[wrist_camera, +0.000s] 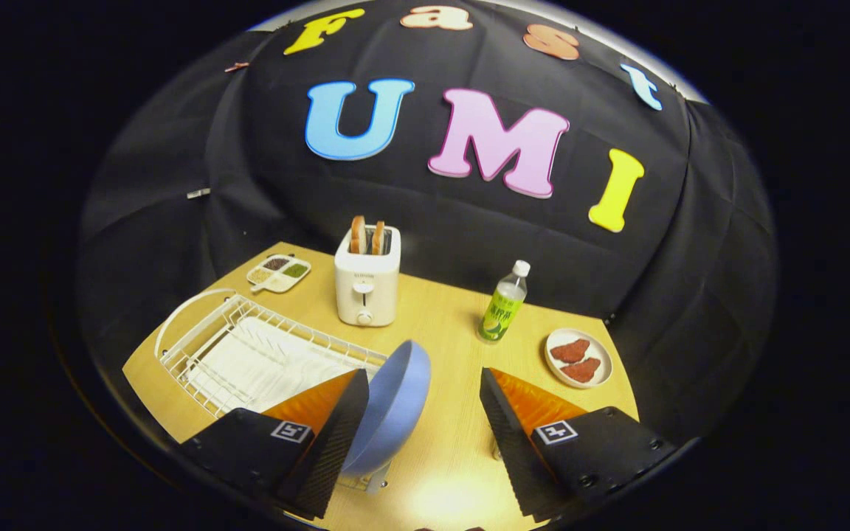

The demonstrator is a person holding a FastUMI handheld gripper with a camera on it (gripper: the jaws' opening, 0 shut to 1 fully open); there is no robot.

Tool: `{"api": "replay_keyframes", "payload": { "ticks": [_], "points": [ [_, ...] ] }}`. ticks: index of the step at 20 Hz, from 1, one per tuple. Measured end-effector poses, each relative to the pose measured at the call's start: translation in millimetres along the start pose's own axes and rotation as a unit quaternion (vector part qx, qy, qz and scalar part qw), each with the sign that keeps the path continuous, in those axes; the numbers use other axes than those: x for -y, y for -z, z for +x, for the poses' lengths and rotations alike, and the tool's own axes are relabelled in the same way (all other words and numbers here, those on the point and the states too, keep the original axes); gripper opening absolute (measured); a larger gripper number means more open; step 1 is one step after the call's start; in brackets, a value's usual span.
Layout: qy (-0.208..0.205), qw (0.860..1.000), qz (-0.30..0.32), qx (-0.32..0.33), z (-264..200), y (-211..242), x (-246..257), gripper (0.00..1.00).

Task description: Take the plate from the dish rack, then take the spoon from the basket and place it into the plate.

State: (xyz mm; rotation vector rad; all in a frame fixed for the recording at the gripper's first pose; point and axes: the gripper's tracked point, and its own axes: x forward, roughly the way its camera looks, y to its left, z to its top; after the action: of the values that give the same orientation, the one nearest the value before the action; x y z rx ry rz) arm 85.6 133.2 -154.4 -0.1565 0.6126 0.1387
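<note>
Blue plate leans between wide gripper, toaster beyond.

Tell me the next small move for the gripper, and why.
Probably shift the gripper sideways so the blue plate's rim sits between both fingers, then close. The fingers are wide apart; the plate stands on edge at the dish rack's end, against one finger, with bare table in the gap.

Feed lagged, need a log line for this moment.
tongs open | blue plate on edge in dish rack, by left finger | not gripped
</note>
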Motion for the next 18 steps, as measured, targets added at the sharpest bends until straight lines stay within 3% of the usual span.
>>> {"api": "replay_keyframes", "payload": {
  "ticks": [3, 8, 11, 18],
  "points": [
    [0.01, 0.999, 0.015, -0.048, 19, 20, -4, 0.81],
    [-0.002, 0.995, 0.033, -0.094, 42, 38, -20, 0.68],
    [-0.01, 0.991, 0.048, -0.122, 49, 47, -32, 0.52],
    [0.013, 0.99, 0.048, -0.131, 51, 48, -32, 0.43]
  ]
}}
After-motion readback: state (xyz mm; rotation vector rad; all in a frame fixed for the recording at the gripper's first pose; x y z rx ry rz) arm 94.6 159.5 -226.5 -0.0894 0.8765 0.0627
